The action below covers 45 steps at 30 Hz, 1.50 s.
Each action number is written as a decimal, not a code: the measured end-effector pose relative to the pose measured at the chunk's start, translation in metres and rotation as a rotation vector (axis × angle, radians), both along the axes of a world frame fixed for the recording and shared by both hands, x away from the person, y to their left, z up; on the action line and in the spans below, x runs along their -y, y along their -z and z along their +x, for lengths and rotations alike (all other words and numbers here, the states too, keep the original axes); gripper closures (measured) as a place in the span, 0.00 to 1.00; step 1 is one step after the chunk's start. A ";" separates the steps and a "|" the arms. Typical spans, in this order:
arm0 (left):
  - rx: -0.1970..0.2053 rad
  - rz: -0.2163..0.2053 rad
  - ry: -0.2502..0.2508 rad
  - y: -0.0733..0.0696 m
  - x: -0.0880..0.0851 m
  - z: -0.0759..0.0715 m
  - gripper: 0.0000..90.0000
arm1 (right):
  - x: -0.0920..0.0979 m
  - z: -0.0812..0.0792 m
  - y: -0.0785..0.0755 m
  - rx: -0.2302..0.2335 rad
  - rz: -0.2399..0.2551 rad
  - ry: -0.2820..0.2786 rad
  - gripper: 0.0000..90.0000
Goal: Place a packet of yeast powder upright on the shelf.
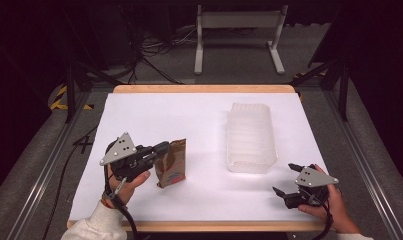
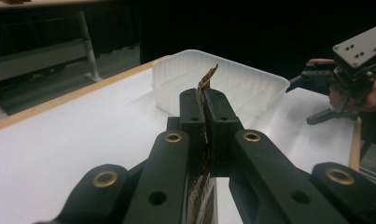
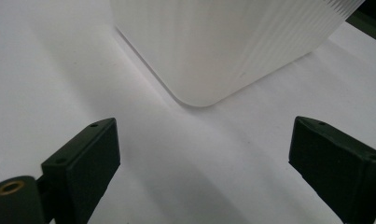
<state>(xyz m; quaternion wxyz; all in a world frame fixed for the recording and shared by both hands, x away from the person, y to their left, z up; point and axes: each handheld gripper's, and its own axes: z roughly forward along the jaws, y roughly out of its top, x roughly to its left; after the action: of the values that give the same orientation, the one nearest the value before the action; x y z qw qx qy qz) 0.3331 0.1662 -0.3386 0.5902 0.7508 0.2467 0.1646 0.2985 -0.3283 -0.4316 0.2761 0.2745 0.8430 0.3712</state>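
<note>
On the white surface (image 1: pixel 199 195), the left tongs (image 1: pixel 164 148) clamp a brown paper bag (image 1: pixel 171 164) at lower left; the right tongs (image 1: pixel 285 179), spread apart, sit lower right near a plastic tray (image 1: pixel 250 137).

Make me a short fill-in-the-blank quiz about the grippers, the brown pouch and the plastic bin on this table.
1. The left gripper is shut on the top edge of the ____ pouch.
2. The right gripper has its jaws ____.
3. The translucent bin holds ____.
4. The pouch stands on the bin's ____ side in the high view.

Missing words: brown; open; nothing; left
</note>
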 end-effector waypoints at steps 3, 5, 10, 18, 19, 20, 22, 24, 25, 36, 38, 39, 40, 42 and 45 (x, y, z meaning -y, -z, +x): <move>-0.002 -0.019 0.008 -0.002 0.003 0.003 0.97 | 0.000 0.000 0.000 -0.003 0.001 0.003 0.10; -0.001 -0.022 0.013 -0.002 0.006 0.006 0.97 | 0.000 0.000 0.000 -0.001 0.003 0.002 0.10; -0.001 -0.038 0.036 -0.006 0.014 0.011 0.97 | 0.001 0.000 0.000 0.002 0.007 0.003 0.10; 0.015 -0.051 0.082 -0.019 0.036 0.026 0.97 | 0.002 -0.001 -0.002 0.010 0.035 -0.002 0.10; 0.019 -0.057 0.087 -0.021 0.040 0.028 0.97 | 0.002 -0.001 -0.002 0.010 0.034 -0.003 0.10; 0.016 -0.065 0.098 -0.023 0.044 0.031 0.97 | 0.002 -0.001 -0.002 0.011 0.031 -0.005 0.10; 0.023 -0.072 0.113 -0.028 0.053 0.036 0.97 | 0.002 -0.002 -0.002 0.012 0.035 -0.011 0.10; 0.031 -0.061 0.124 -0.032 0.061 0.040 0.97 | 0.002 -0.002 -0.002 0.012 0.036 -0.009 0.10; 0.032 -0.061 0.127 -0.033 0.064 0.041 0.97 | 0.003 -0.002 -0.002 0.013 0.043 -0.013 0.10; 0.048 -0.064 0.203 -0.059 0.105 0.064 0.97 | 0.003 -0.003 -0.004 0.021 0.050 -0.023 0.10; 0.044 -0.069 0.212 -0.062 0.111 0.067 0.97 | 0.004 -0.003 -0.004 0.021 0.055 -0.022 0.10; 0.048 -0.068 0.217 -0.063 0.114 0.069 0.97 | 0.004 -0.003 -0.004 0.020 0.058 -0.022 0.10; 0.056 -0.064 0.221 -0.065 0.118 0.070 0.97 | 0.005 -0.003 -0.004 0.019 0.061 -0.021 0.10; 0.059 -0.074 0.237 -0.068 0.126 0.074 0.97 | 0.005 -0.003 -0.004 0.019 0.062 -0.020 0.10; 0.069 -0.067 0.265 -0.071 0.140 0.078 0.97 | 0.005 -0.003 -0.004 0.019 0.063 -0.021 0.10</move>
<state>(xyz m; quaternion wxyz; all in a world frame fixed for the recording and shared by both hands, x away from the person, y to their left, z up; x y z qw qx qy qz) 0.4110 0.0264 -0.2678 0.6395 0.7507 0.1303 0.1027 0.2954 -0.3331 -0.4272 0.2713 0.2708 0.8310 0.4032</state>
